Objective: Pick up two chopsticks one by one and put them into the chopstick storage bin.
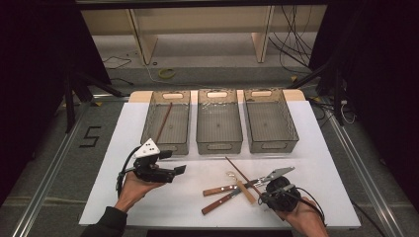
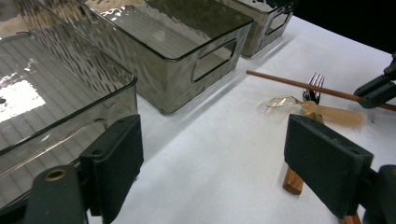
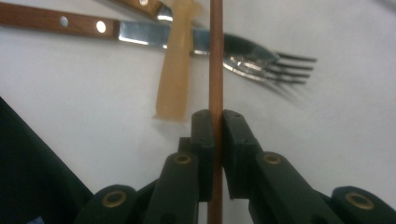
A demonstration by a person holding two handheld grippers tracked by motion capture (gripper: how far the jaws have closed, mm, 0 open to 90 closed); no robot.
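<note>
Right gripper view, nearest first: my right gripper (image 3: 215, 122) has its two black jaws closed on a thin brown chopstick (image 3: 215, 56), the pads pressed against it from both sides. The stick runs straight up between the jaws and crosses over the cutlery beyond. Just past the pads lies a pale plastic spoon (image 3: 176, 70), its handle end close to the jaw tips. Behind it sit a wooden-handled knife (image 3: 70, 24) and a fork (image 3: 271, 63), tines pointing away to the right; a second wooden handle shows at the top edge, probably the fork's, though the crossing hides the join.

High view: my right gripper (image 1: 264, 193) is low at the near right of the white table (image 1: 306, 148), at the near end of the chopstick (image 1: 237, 169), which slants up-left across the pile. Whether the stick is lifted or touching the cutlery I cannot tell.

My left gripper (image 1: 179, 169) is held at the near left, well apart from the pile, jaws standing wide with nothing between them; the left gripper view confirms the gap (image 2: 215, 168).

Farther back, three smoky clear bins stand side by side. The left bin (image 1: 185, 126) holds another chopstick (image 1: 164, 121) lying lengthwise. The middle bin (image 1: 239, 129) and right bin (image 1: 291, 126) look bare.
</note>
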